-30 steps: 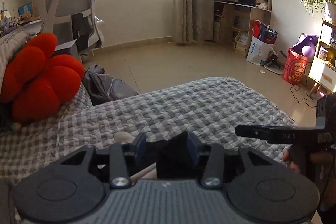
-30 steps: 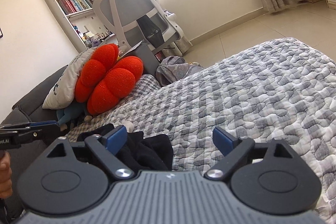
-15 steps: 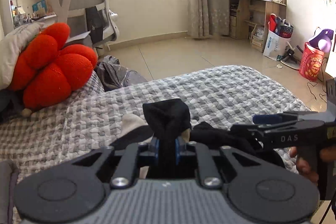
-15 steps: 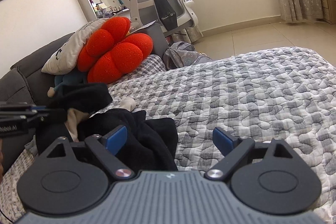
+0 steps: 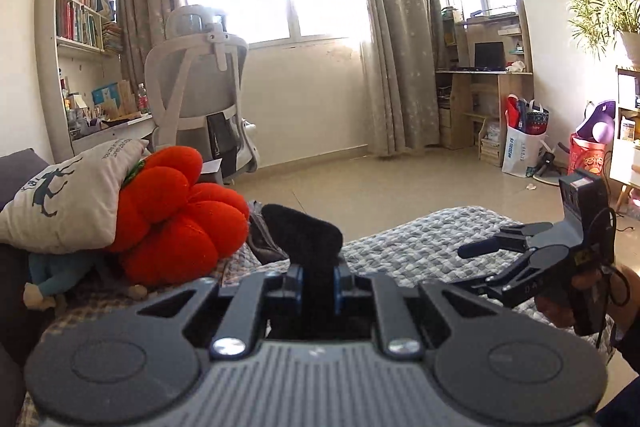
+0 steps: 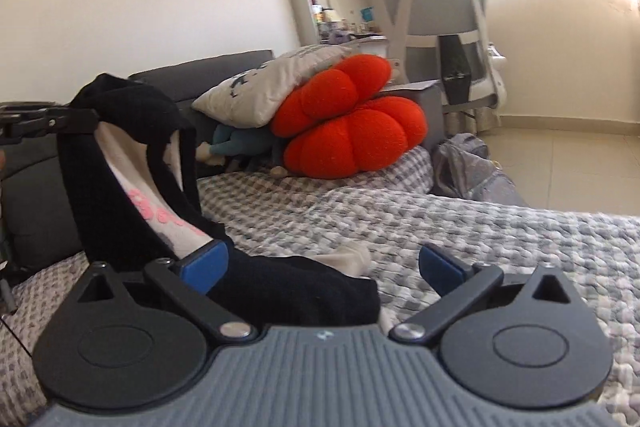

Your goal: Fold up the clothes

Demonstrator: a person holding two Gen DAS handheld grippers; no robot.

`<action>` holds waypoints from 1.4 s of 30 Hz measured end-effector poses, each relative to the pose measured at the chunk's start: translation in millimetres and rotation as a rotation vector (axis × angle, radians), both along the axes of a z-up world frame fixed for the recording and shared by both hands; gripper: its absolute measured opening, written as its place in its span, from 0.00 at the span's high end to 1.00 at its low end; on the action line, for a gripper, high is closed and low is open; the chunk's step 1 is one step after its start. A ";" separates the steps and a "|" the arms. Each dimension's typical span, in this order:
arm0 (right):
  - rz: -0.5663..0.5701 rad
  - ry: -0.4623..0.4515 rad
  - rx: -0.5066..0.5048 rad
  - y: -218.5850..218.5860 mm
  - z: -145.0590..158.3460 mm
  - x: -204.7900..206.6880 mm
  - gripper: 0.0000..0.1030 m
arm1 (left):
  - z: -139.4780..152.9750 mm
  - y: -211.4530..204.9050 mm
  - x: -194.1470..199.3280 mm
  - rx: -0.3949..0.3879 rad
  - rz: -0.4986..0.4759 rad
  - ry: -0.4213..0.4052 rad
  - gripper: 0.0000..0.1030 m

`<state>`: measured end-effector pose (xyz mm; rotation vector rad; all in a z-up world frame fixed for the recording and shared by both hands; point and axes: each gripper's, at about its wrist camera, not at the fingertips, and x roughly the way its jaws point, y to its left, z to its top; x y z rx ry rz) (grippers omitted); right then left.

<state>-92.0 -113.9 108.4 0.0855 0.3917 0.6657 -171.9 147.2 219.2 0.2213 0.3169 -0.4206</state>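
Now the grey-and-white checked quilted bedspread (image 6: pixel 460 227) is seen lower in both views than a second ago, since both grippers have been raised above it. Against its far end the red lobed plush cushion (image 6: pixel 352 131) and the off-white printed pillow (image 6: pixel 264 91) are left where they were.

Half a second ago the black knitted garment with a white, pink-lettered inner panel (image 6: pixel 132 187) was only bunched on the bed; it is now drawn up from the quilt in a long hanging drape, with its upper end held high at the left of the right wrist view and its lower end still pooled on the bedspread just in front of the right gripper. A pale bit of cloth (image 6: pixel 352 255) is seen on the quilt just beyond that pooled end.

The left gripper (image 5: pixel 318 287) is clenched on a fold of the black fabric, which stands up between its blue pads. The right gripper (image 6: pixel 322 265) is spread wide, with nothing between its pads, though the garment's pooled end lies beside its left finger.

By this lift the garment is judged to be in the course of being shaken out or spread; no fold is yet visible in it.
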 end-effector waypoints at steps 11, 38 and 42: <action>0.272 0.268 -0.182 90.1 -38.1 58.7 0.56 | -13.1 27.9 -13.5 0.013 -0.015 -0.012 0.87; -0.301 -0.372 0.016 -96.9 189.1 -62.0 0.90 | 103.0 -29.8 17.0 0.048 0.075 -0.295 0.88; -0.388 -0.366 -0.074 -97.0 187.3 -62.4 0.90 | 106.2 -57.0 4.5 0.094 0.021 -0.330 0.88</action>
